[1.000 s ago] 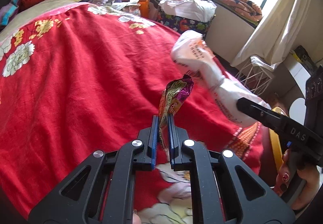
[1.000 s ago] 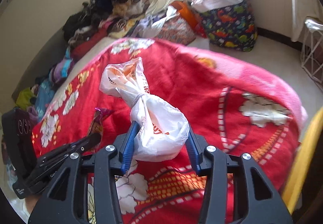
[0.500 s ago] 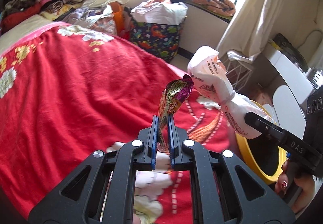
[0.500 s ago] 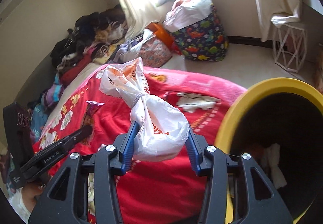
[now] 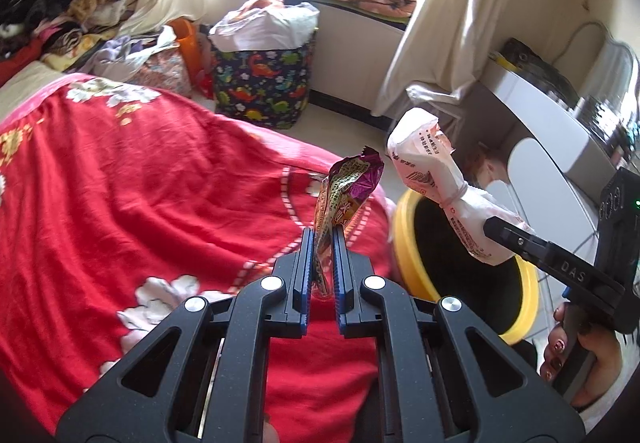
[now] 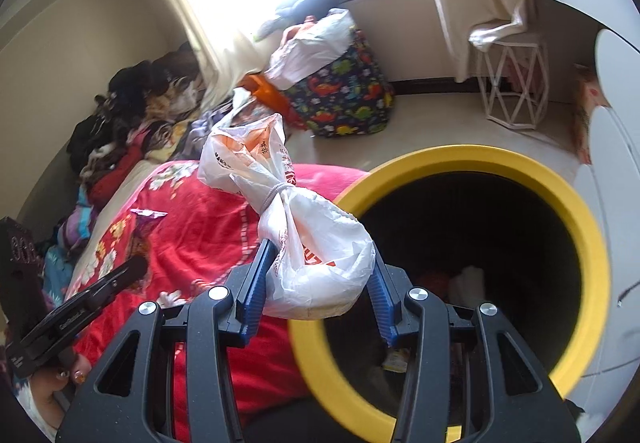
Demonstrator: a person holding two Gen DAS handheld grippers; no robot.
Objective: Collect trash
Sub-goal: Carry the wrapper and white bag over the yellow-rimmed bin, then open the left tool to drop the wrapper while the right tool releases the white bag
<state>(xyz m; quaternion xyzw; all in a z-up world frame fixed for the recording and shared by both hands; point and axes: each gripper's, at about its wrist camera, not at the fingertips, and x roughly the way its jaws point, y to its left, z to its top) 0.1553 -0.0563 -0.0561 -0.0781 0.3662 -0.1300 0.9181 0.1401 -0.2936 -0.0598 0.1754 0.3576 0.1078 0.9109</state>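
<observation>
Clamped tight in my left gripper is a crumpled snack wrapper, purple and yellow, standing up from between the blue pads over the red floral blanket. From the left wrist view I also see my right gripper reaching in from the right edge, a hand with painted nails around its handle, and the knotted white plastic bag it carries hanging above the yellow-rimmed bin beside the bed. Farther back stand a dinosaur-print bag stuffed with white plastic, a cream curtain and a heap of clothes at the far left. From the right wrist view, my right gripper has its jaws partly spread and pressing on the bulging lower half of the white plastic bag, whose tied neck and loose top point up and to the left. The bag sits just over the near rim of the yellow-rimmed bin, whose dark inside holds a few scraps. At the lower left I see my left gripper with the snack wrapper above the red floral blanket. A white wire stand sits on the floor behind the bin.
</observation>
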